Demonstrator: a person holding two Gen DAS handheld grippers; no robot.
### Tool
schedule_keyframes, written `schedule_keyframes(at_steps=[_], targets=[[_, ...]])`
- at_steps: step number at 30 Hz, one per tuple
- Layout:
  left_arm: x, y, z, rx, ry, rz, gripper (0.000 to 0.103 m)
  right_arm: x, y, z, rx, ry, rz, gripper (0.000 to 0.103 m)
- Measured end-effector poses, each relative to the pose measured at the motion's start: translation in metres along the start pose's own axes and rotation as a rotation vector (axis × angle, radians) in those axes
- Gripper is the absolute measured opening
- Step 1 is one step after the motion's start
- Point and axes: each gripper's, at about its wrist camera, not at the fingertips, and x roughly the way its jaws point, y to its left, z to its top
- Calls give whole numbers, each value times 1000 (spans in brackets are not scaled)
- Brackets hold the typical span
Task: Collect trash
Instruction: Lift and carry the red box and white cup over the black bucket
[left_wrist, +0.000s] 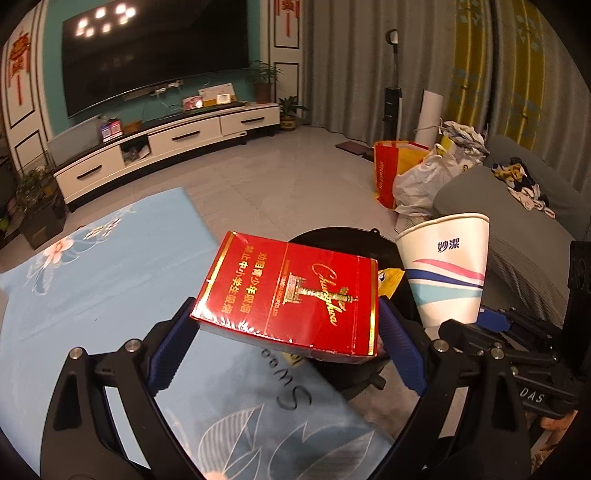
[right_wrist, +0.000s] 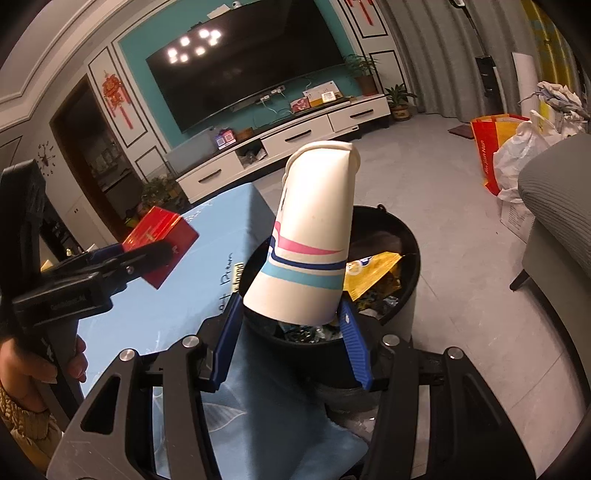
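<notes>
At frame centre, the left tool (left_wrist: 286, 325) clamps a red cigarette box (left_wrist: 286, 295) and the right tool (right_wrist: 290, 328) pinches a paper cup (right_wrist: 314, 236), both near the black bin (right_wrist: 406, 236) beside the blue-clothed worktop (left_wrist: 92, 277); best release each squarely over the opening.

"Chunghua" on red cig pack (left_wrist: 291, 295), "妙潔" on paper cup (left_wrist: 445, 269), "DAS" on right claw (left_wrist: 491, 319)

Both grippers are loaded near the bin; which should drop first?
Right, probably: its paper cup hangs over the black bin, while the left gripper's red box is mostly above the blue table.
</notes>
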Motion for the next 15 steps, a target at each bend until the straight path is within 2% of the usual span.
schedule_keyframes(at_steps=[15], targets=[[50,-20,15,38,59,-17,93,25,-20,14,5,9,-17,52]])
